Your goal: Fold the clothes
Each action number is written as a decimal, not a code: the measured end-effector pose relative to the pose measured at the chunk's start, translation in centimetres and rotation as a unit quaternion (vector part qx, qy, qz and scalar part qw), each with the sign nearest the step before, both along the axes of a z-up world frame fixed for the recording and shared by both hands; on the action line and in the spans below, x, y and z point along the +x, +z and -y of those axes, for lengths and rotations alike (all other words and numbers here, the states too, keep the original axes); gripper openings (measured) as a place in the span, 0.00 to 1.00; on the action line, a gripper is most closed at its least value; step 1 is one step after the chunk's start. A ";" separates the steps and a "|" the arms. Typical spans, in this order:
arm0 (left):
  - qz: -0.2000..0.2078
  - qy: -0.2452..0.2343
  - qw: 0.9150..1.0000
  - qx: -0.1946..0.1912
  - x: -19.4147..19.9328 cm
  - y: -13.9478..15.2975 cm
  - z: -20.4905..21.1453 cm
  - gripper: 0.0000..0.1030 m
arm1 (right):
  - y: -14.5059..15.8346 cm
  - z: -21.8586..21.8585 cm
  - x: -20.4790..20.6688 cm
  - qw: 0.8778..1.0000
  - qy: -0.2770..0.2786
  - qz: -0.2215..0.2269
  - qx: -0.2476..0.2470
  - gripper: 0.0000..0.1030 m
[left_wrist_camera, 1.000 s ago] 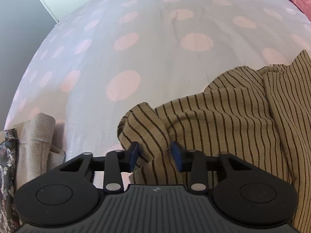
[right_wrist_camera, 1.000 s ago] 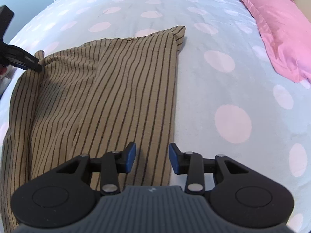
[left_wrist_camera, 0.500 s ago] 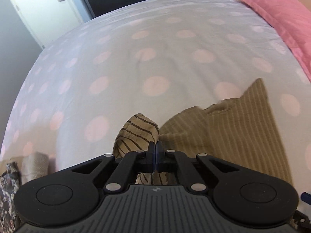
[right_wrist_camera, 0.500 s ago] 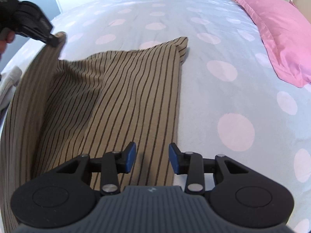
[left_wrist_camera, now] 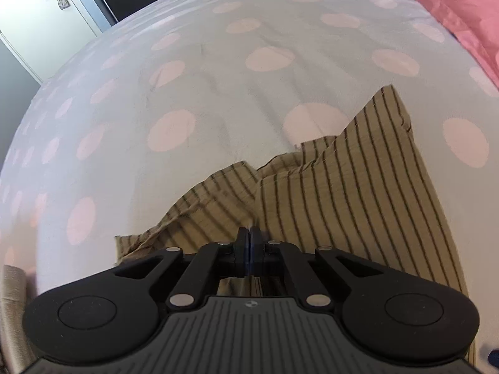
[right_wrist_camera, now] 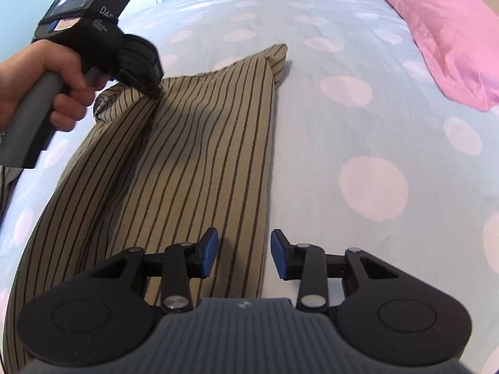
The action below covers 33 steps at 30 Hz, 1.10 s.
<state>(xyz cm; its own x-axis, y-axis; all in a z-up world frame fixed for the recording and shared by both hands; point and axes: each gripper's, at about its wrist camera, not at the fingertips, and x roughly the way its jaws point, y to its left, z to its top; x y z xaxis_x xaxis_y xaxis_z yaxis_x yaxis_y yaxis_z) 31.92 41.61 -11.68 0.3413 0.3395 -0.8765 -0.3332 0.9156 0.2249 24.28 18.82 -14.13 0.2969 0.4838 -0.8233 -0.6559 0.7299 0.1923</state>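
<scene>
Tan garment with thin dark stripes (right_wrist_camera: 199, 155) lay partly folded on the pale bed sheet with pink dots (right_wrist_camera: 358, 143), pink pillow (right_wrist_camera: 443, 34) at far right. Left hand-held gripper (left_wrist_camera: 250, 243) pinched together on a raised fold of the garment, gripped by a bare hand (right_wrist_camera: 40, 78). Right hand-held gripper (right_wrist_camera: 244, 254) spread apart over the garment's near right edge, holding nothing.

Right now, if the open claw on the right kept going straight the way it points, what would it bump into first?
Most likely the striped cloth: the right claw tilts down over its right edge, where the spotted bedsheet begins. Depth is hard to judge, so the sheet might come first.
</scene>
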 end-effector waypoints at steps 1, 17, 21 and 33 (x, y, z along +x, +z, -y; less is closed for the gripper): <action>0.004 0.001 1.000 -0.005 0.1 -0.2 -0.1 0.09 | -0.1 0.1 -0.1 1.000 0.001 -0.001 0.000 0.40; 0.034 -0.023 0.999 0.011 -13.5 7.2 -1.0 0.19 | 2.9 -3.3 -4.1 0.997 0.039 -0.051 0.048 0.39; 0.013 -0.013 1.000 -0.005 -19.4 6.4 -2.1 0.19 | 2.3 -5.5 -5.8 0.992 0.050 -0.099 0.057 0.39; 0.036 0.008 0.987 -0.157 -32.1 2.1 -1.2 0.19 | -0.7 -7.8 -10.0 0.981 0.025 -0.184 0.046 0.01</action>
